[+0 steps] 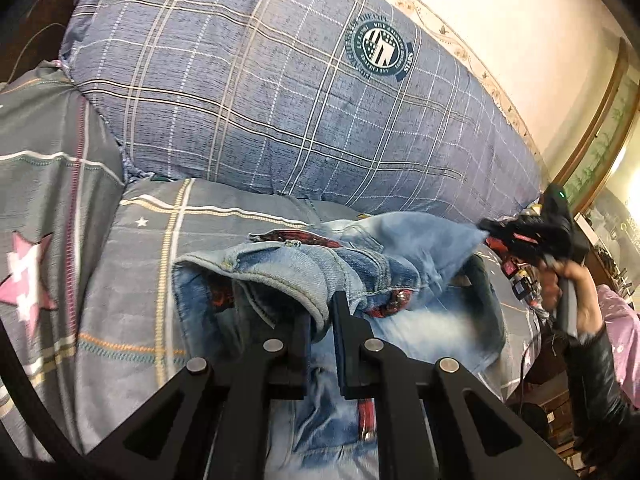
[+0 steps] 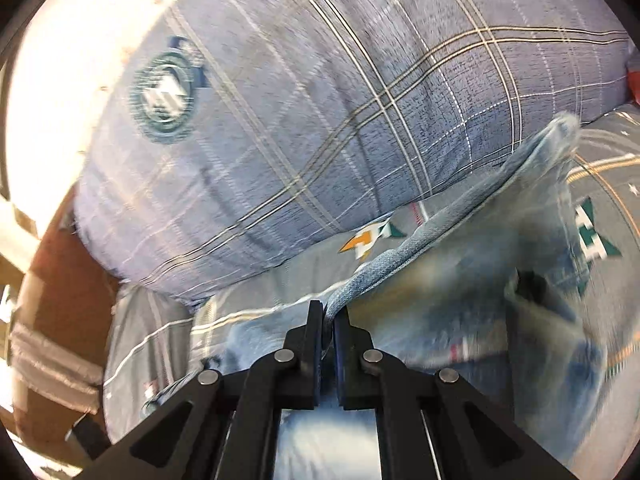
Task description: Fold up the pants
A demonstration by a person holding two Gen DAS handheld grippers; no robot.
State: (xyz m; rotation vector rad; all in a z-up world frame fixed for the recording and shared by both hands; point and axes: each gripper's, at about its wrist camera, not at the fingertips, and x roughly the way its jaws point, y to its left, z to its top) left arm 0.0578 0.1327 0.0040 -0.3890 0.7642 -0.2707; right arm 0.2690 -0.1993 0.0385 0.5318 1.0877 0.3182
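A bed fills both views, covered by a grey quilt with stripes and star patches. A big blue plaid pillow with a round crest lies across it, beyond both grippers. Behind the pillow runs a pale wall, and a framed picture hangs at the far right of the left wrist view.

The jeans lie on the quilt directly ahead of the left gripper, between it and the pillow. They are pale washed denim with red patches, bunched and partly lifted. The left gripper's jaws stand narrow, pinching a rolled hem of the denim between the fingertips; more of the fabric spreads below the fingers.

To the right of the left gripper, well apart from it, the right gripper grips the other end of the jeans and holds it raised off the quilt. The person's right hand, in a dark sleeve, is wrapped around its handle.

From the right wrist view, much blurred, the right gripper has its jaws nearly closed on a denim edge. From the fingertips the jeans run up and to the right, toward the pillow, with the quilt beneath.
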